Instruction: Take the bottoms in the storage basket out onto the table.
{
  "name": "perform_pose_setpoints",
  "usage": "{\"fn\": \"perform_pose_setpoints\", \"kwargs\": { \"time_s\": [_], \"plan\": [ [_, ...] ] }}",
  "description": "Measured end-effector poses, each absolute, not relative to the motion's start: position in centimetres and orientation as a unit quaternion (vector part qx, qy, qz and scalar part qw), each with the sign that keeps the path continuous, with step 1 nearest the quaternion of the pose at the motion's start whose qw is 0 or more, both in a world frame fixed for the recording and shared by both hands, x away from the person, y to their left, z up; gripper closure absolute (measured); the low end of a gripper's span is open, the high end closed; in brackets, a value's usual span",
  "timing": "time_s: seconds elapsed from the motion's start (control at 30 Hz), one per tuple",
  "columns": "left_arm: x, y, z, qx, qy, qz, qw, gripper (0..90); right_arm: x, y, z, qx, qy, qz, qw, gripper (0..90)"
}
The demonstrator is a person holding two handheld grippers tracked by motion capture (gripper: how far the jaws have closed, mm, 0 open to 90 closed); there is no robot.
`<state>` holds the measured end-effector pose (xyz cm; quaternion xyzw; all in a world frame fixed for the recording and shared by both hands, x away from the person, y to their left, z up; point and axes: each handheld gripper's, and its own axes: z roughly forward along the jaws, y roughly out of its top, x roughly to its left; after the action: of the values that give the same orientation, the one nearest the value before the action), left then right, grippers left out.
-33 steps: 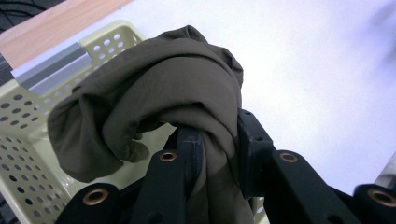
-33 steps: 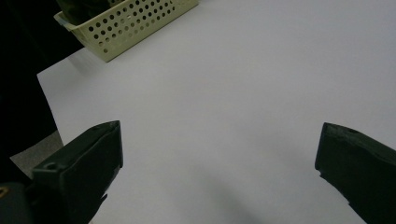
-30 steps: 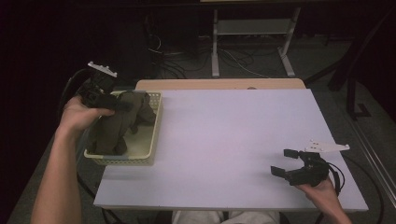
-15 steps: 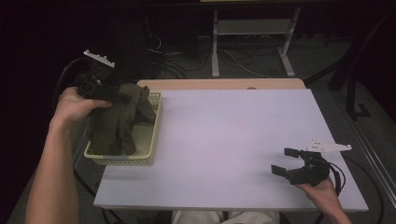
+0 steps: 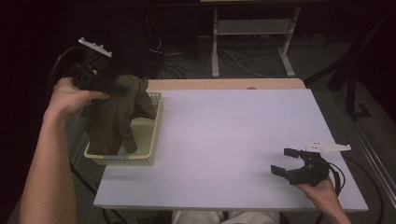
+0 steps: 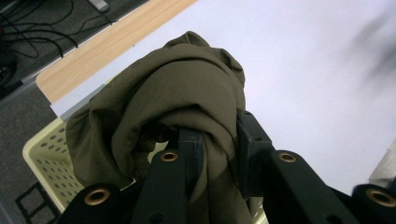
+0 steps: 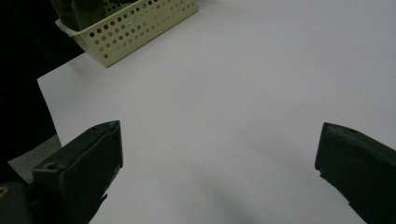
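Note:
A dark olive cloth [image 5: 116, 114] hangs over a pale yellow perforated basket [image 5: 140, 156] at the table's left edge. My left gripper [image 5: 122, 87] is shut on the cloth's top and holds it above the basket, while its lower folds still reach inside. In the left gripper view the cloth [image 6: 187, 102] bunches between the black jaws of that gripper [image 6: 217, 149], with the basket [image 6: 44, 161] below. My right gripper [image 5: 285, 162] rests near the table's front right corner, open, nothing between its jaws. The right gripper view shows this gripper [image 7: 219, 154] over bare white table, the basket [image 7: 135, 30] far off.
The white table top [image 5: 233, 140] spreads wide between the basket and the right gripper. A wooden strip [image 5: 224, 84] runs along its far edge. Beyond it stand a metal stand [image 5: 252, 37] and cables on a dark floor.
My left gripper has risen with the cloth, drawing more of it up out of the basket. The right gripper has stayed where it was.

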<state>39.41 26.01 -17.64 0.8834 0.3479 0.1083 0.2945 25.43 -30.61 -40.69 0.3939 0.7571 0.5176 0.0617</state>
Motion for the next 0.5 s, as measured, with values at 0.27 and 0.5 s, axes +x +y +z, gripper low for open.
{"fn": "perform_pose_setpoints", "kwargs": {
  "time_s": [0.27, 0.5],
  "plan": [
    [39.4, 25.6, -16.2, 0.880, 0.346, 0.116, 0.304, 73.6, 25.5, -30.6, -40.8, 0.394, 0.758, 0.516, 0.060, 0.7],
    [39.5, 25.2, -14.8, 0.879, 0.344, 0.123, 0.306, 73.7, 25.5, -30.3, -40.8, 0.390, 0.766, 0.508, 0.057, 0.7]
  ]
}}
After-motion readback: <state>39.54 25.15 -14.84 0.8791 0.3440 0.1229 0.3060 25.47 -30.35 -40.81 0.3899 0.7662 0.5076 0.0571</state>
